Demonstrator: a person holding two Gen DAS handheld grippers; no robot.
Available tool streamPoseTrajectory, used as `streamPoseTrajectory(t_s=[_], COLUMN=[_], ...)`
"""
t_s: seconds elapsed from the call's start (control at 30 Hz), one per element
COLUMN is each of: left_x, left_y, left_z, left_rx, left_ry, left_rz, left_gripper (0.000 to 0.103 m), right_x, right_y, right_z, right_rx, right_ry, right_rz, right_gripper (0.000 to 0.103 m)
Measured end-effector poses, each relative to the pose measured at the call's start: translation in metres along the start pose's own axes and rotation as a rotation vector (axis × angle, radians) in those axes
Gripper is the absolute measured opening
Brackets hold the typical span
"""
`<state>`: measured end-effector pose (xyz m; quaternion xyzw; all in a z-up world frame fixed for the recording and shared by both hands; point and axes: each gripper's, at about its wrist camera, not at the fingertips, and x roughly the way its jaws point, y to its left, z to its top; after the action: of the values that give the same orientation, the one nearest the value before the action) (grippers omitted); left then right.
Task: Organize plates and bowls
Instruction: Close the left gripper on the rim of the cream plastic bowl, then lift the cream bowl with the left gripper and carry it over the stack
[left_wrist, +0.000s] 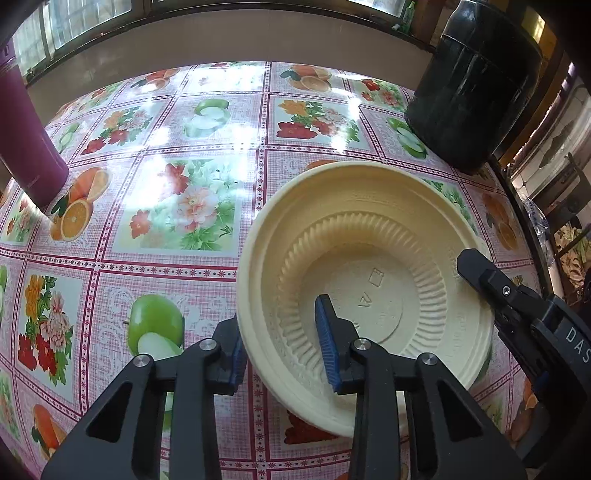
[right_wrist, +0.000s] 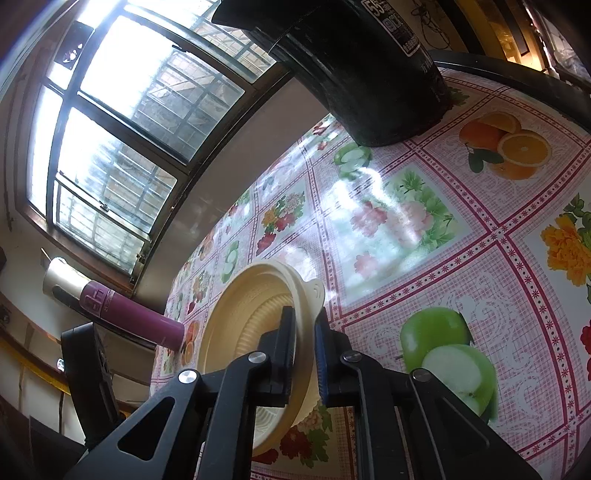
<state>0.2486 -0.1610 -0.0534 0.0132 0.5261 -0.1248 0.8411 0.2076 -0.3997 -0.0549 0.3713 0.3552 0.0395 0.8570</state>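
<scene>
here both tools clamped on bowl rim, opposite edges; tablecloth open leftward.

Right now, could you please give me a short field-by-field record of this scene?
surface: table with fruit-and-flower cloth
item: cream bowl, upright
left gripper: straddling the bowl's near rim
right gripper: shut on the bowl's rim
behind bowl: black container
far side: purple bottle

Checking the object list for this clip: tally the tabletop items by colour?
Cream: 1, the bowl, possibly a nested stack
Black: 1, the container
Maroon: 1, the bottle
Total: 3
</scene>
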Motion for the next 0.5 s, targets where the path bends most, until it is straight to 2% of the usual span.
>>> streamPoseTrajectory(t_s=[0.3, 0.5], left_x=[-0.016, -0.036], left_y=[0.006, 0.01], left_z=[-0.029, -0.063], left_rx=[-0.003, 0.008], left_ry=[0.023, 0.041], left_rz=[0.035, 0.032], left_gripper=[0.031, 0.031], right_x=[-0.004, -0.033], right_y=[0.007, 0.0], right_z=[-0.017, -0.053], right_rx=[0.035, 0.074], right_ry=[0.043, 0.082], right_rz=[-0.004, 0.002], right_gripper=[0.009, 0.009])
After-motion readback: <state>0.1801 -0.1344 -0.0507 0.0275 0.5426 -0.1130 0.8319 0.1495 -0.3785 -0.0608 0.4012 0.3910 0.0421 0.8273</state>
